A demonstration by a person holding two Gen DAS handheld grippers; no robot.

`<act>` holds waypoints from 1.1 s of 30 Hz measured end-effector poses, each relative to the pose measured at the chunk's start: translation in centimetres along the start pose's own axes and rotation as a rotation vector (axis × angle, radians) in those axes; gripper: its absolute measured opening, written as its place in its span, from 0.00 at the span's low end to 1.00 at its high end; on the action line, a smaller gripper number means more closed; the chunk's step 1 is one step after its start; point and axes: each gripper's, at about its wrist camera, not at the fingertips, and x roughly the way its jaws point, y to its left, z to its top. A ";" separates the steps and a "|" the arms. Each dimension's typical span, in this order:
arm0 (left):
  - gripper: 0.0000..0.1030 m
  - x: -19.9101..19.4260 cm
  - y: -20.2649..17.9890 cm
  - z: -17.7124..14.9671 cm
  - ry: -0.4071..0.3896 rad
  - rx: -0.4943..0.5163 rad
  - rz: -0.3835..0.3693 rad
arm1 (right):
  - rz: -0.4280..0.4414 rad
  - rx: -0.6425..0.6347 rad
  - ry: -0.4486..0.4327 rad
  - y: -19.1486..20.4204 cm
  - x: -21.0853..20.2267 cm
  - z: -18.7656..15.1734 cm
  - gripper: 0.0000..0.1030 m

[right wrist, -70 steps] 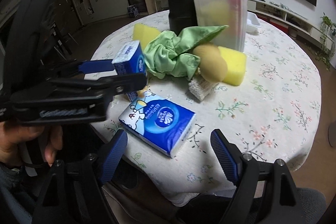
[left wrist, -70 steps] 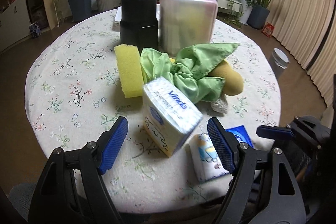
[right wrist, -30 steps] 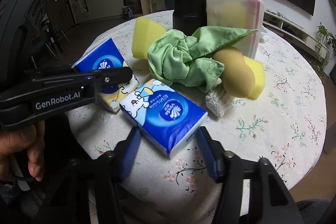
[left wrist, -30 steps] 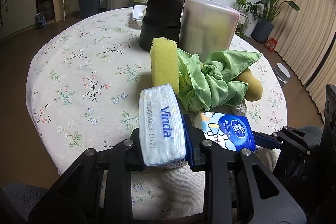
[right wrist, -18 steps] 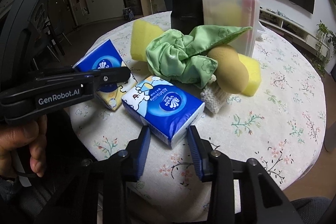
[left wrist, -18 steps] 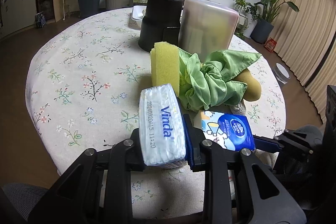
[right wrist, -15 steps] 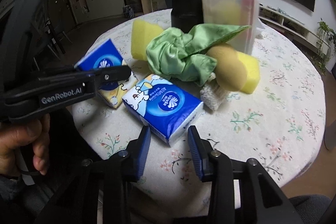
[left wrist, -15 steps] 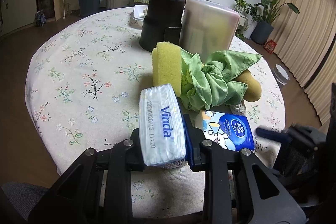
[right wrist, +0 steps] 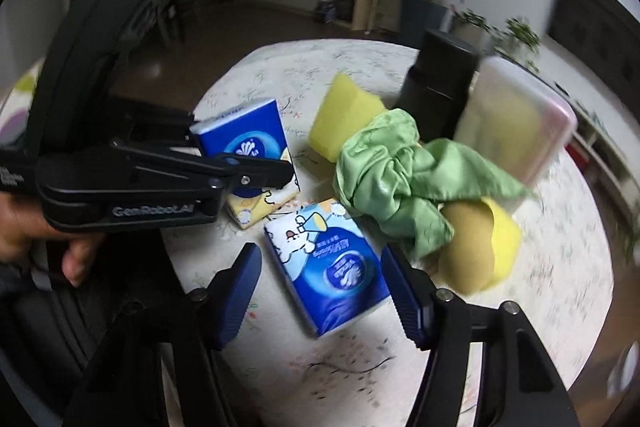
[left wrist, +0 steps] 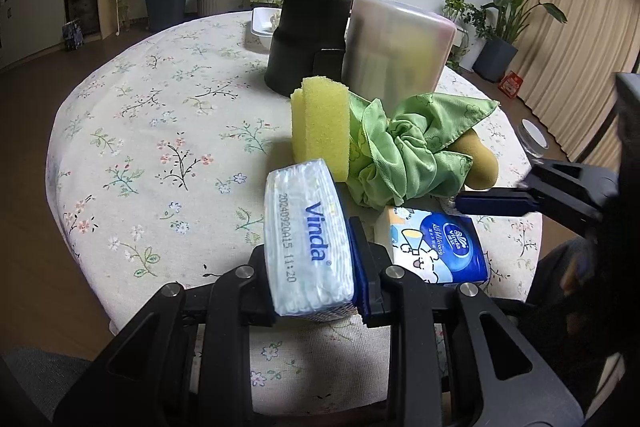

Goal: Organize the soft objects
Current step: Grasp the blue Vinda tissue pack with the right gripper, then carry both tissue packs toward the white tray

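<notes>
My left gripper [left wrist: 311,243] is shut on a white-and-blue Vinda tissue pack [left wrist: 300,203], held on edge above the near rim of the round table. From the right wrist view the same gripper [right wrist: 256,173] and pack [right wrist: 244,139] show at the left. A second blue tissue pack [right wrist: 332,267] lies flat on the cloth. My right gripper [right wrist: 320,253] hangs over it, open, one blue pad on each side and neither pressing. That pack [left wrist: 436,247] also lies right of my left gripper, with a right finger [left wrist: 496,205] above it.
Behind the packs lie a yellow sponge [left wrist: 320,131], a crumpled green cloth [left wrist: 412,155], a tan sponge [left wrist: 480,163] and another yellow sponge [right wrist: 506,243]. A black canister [left wrist: 308,43] and a translucent box [left wrist: 396,47] stand further back. A person's hand [right wrist: 48,239] holds the left gripper.
The right gripper's jaws have spread apart and it has rolled and lifted a little; the flat pack now sits between its pads. The left gripper and its pack have not moved.
</notes>
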 end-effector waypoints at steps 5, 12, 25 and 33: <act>0.24 0.1 0.4 0.1 0.003 -0.011 -0.015 | 0.012 -0.093 0.090 -0.1 2.5 0.5 0.63; 0.23 0.1 0.3 0.0 0.002 -0.005 -0.021 | 0.046 -0.024 0.079 0.4 1.3 -0.2 0.57; 0.21 -2.5 0.7 -1.2 0.016 0.011 -0.003 | 0.059 0.213 0.006 -2.2 -4.0 -3.9 0.57; 0.21 -4.1 2.1 -0.5 0.021 0.003 0.021 | -0.024 0.346 -0.010 -6.4 -6.7 -6.7 0.57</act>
